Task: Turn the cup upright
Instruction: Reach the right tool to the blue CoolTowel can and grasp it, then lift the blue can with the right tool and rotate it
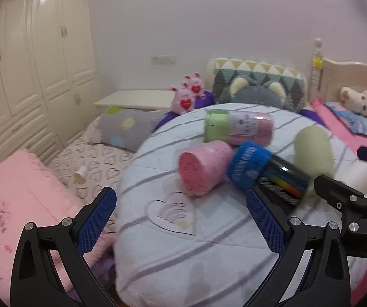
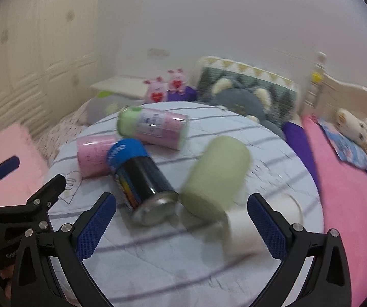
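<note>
I read the task's cup (image 2: 262,220) as the white, badly blurred shape lying on the striped quilt (image 2: 158,268), touching the near end of the green roll (image 2: 216,176) on that roll's right side. In the left wrist view, only a white bulge shows behind the same roll. It seems to lie on its side, long axis flat along the quilt. A curved edge that I take for the rim faces right and away from the green roll, with the base end toward me, though the smear keeps me from being sure. My right gripper (image 2: 181,197) is spread wide and holds nothing, and the cup sits just inside its right finger. My left gripper (image 1: 180,191) is likewise released and empty, hovering to the left of the green roll, over the pink roll (image 1: 201,168). I'd shift the right gripper rightward until the cup is centred and line the pads across its short width near the middle. Then I'd close gently, since a light cup could crush or squirt out, and swing the rim end upward. The black can (image 2: 142,179), on the green roll's left, is close enough to get knocked.
</note>
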A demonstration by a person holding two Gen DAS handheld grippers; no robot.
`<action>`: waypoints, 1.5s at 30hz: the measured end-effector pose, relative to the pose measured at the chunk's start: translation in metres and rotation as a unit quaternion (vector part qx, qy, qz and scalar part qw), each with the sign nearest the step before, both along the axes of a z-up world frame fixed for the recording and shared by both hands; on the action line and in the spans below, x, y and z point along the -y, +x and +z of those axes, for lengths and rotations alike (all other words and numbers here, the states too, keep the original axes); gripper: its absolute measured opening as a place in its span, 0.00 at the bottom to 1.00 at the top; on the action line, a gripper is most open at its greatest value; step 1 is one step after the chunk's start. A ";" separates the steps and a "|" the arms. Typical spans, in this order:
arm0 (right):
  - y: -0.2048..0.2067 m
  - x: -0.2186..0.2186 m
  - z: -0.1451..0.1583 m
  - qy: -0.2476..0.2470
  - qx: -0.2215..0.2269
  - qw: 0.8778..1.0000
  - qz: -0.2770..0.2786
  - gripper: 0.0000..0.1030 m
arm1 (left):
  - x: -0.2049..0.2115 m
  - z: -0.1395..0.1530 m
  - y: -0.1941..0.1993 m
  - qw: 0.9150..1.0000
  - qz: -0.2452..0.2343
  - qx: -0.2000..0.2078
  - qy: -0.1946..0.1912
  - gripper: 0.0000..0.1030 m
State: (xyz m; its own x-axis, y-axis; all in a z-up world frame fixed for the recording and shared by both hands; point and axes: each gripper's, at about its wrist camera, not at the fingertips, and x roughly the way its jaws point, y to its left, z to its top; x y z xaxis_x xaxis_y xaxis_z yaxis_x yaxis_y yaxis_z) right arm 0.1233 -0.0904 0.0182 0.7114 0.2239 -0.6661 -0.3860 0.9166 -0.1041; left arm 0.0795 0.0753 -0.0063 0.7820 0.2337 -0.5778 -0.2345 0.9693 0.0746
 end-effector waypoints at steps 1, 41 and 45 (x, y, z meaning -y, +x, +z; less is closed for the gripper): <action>0.003 -0.004 0.000 -0.008 -0.004 1.000 0.012 1.00 | -0.003 -0.001 0.002 1.000 0.003 -0.005 0.002 0.99; 0.079 -0.069 -0.059 -0.128 -0.263 0.934 0.205 0.65 | -0.064 -0.050 0.027 0.983 0.084 -0.149 -0.072 0.99; 0.079 -0.068 -0.055 -0.120 -0.267 0.936 0.197 0.65 | -0.061 -0.047 0.025 0.983 0.080 -0.148 -0.067 0.99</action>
State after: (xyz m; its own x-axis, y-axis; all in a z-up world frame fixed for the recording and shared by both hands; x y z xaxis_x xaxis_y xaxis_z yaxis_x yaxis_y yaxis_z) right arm 0.2020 -0.0228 -0.0363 0.1561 0.1980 -0.9677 -0.7447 0.6672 0.0164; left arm 0.1043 0.1365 -0.0535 0.5336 0.2464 -0.8090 -0.3723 0.9274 0.0369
